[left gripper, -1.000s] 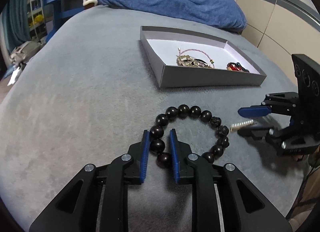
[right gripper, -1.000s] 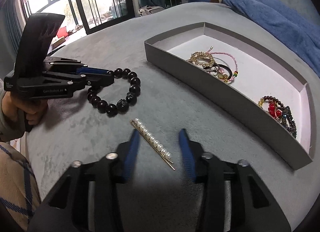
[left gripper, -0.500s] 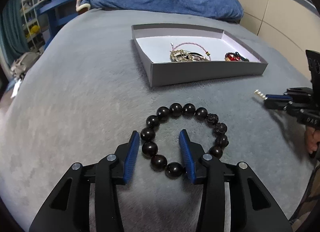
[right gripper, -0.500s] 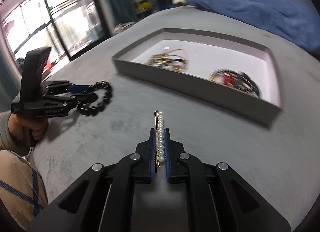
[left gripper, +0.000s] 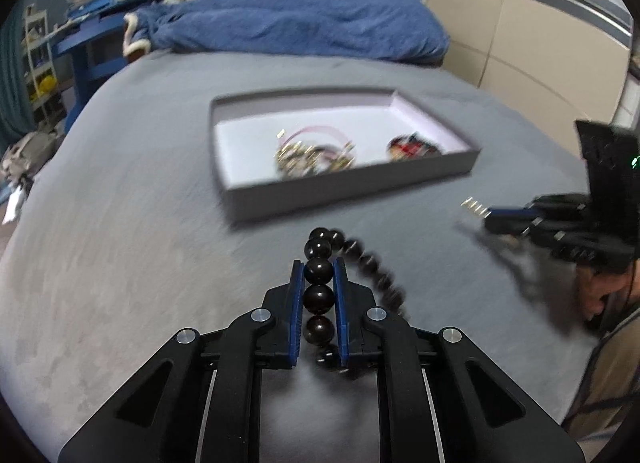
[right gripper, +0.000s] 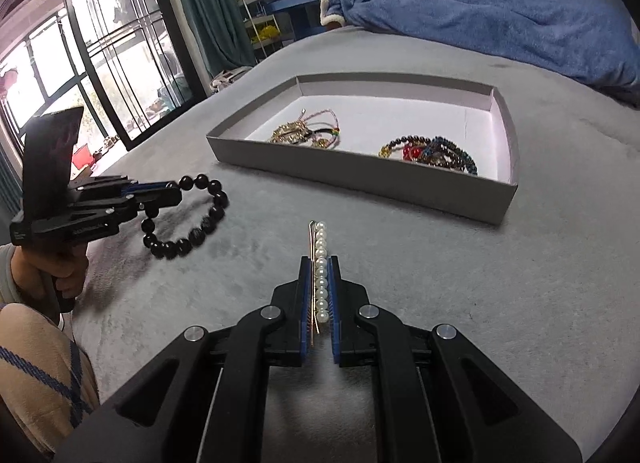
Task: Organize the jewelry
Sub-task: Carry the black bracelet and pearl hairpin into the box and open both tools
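My left gripper (left gripper: 318, 267) is closing, its blue pads pressing on a black bead bracelet (left gripper: 319, 248). The bracelet hangs from it just above the grey bed cover, and the right wrist view shows this gripper (right gripper: 176, 191) with the loop of the bracelet (right gripper: 192, 237) dangling. My right gripper (right gripper: 319, 263) is shut on a pearl hair pin (right gripper: 321, 239) that sticks out forward. The left wrist view shows that gripper (left gripper: 490, 215) at the right, with the pin's tip (left gripper: 474, 207) poking out. Beyond both lies a shallow grey box (right gripper: 360, 179) with a white floor.
In the box lie gold and pink pieces (right gripper: 304, 133) and red and dark bead bracelets (right gripper: 432, 151). A blue blanket (right gripper: 500, 19) is bunched at the bed's far end. A hand (right gripper: 44, 267) grips the left tool. Windows stand at the left.
The left jaws opened wide around the bracelet, then closed on it and raised it off the cover. The right jaws closed on the pearl pin and lifted it toward the box.
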{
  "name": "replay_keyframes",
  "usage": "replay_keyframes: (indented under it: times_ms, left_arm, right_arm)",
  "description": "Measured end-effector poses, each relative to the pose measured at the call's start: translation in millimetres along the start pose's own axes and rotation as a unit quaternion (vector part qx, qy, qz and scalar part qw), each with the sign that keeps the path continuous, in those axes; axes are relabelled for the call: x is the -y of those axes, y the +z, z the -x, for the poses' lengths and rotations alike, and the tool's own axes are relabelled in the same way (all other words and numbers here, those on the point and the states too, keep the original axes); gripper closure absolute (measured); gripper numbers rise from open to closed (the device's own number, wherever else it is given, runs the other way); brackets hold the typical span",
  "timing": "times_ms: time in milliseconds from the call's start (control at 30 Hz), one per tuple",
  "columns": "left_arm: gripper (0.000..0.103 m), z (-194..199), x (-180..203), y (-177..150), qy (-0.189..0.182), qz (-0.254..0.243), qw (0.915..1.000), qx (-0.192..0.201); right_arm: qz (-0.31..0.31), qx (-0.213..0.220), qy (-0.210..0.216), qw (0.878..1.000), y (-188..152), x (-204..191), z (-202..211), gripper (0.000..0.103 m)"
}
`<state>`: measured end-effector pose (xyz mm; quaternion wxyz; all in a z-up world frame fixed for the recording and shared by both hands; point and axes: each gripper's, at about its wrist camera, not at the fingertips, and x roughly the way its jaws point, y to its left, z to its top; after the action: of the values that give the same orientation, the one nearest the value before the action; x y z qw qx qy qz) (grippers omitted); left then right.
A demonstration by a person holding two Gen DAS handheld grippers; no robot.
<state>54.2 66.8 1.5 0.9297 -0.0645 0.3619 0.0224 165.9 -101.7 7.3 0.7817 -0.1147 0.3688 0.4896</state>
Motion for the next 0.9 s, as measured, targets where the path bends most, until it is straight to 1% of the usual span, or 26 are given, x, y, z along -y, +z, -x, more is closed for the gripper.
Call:
replay_keyframes:
  times_ms: [133, 300, 500, 633, 900]
  left_arm:
    - [0.088, 9.6, 18.0, 22.8, -0.023, -0.013, 0.9992, 0.029]
    - [0.088, 18.8, 32.3, 47.9, -0.038, -0.029, 0.9973, 0.056]
    - [0.088, 26.4, 35.8, 78.8, -0.044, -0.026, 0.9949, 0.087]
    - [0.088, 28.5, 39.2, 97.7, -0.042, -0.033, 0.9932, 0.104]
    - [0.088, 14.2, 45.5, 124.6, -0.037, -0.033, 0.9919, 0.117]
  right_arm:
    - [0.009, 0.006, -0.001, 1.0, 3.6, -3.2, 4.5, 0.095]
    - [0.006, 0.022, 0.0, 1.0, 12.8, -0.9, 12.3, 0.095]
    - [-0.002, 0.04, 0.003, 0.999, 27.9, 4.2, 18.2, 0.095]
    - [-0.014, 0.046, 0.004, 0.999, 39.5, 12.7, 17.1, 0.095]
    - [-0.025, 0.05, -0.003, 0.998, 68.2, 24.8, 4.9, 0.095]
